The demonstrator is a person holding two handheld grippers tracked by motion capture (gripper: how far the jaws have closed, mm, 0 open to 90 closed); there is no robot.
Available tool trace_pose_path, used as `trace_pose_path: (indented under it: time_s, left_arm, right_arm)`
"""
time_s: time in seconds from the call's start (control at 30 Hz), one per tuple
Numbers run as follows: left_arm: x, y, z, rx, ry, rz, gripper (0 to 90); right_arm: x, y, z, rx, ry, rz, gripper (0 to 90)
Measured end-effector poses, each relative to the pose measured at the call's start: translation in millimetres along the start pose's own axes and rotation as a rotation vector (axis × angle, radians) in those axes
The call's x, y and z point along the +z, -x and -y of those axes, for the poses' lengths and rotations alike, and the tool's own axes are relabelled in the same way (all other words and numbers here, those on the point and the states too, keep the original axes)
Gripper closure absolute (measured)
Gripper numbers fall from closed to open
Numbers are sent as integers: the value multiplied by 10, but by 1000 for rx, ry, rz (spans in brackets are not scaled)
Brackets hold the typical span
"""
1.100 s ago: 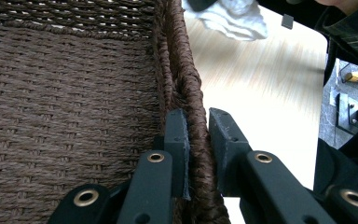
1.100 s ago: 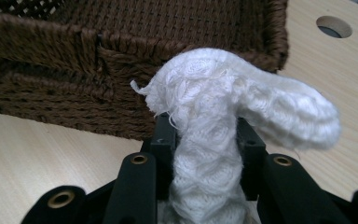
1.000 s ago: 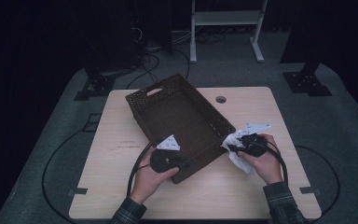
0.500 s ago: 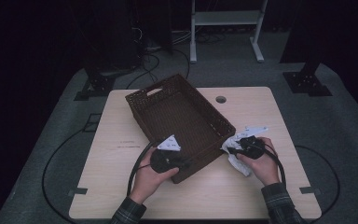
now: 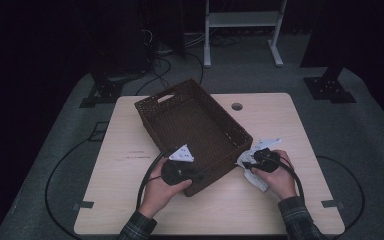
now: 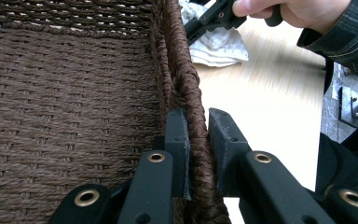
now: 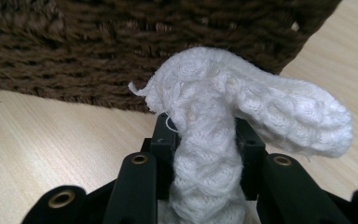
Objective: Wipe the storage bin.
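A dark brown woven basket [image 5: 155, 107] lies at an angle on the light wooden table [image 5: 130, 170], its inside bare. My left gripper [image 5: 200, 176] is shut on the basket's near rim [image 6: 186, 88]; its two pads clamp the braided edge from both sides. A white knitted cloth [image 7: 242, 107] is bunched between the jaws of my right gripper [image 7: 205, 140], which is shut on it just outside the basket wall [image 7: 74, 51]. From above, the cloth [image 5: 257, 179] and right gripper [image 5: 247, 164] sit low over the table at the basket's right corner.
The table has a round cable hole [image 5: 237, 106] behind the basket. Cables loop from both grippers across the tabletop. A white metal stand [image 5: 242, 20] and dark equipment stand beyond the table's far edge on the grey floor.
My right gripper has sunk a little toward the table with the white cloth. The left gripper and the basket have kept still.
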State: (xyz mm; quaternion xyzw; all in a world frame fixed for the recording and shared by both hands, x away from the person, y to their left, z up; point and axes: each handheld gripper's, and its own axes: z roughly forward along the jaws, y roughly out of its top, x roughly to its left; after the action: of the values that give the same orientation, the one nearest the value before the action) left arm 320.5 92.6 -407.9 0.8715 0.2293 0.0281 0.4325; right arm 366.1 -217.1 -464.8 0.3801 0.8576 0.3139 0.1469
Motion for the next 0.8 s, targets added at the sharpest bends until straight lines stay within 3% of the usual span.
trace_pose_path:
  time_s: [0.27,0.8]
  left_arm:
    - [1,-4,0,-2,1,3,778]
    - [-1,-7,4,-5,4,4,777]
  right_arm:
    - [93,-32,20,-5,-33,0,671]
    - [-74,-89,-12,-15,26,-7,673]
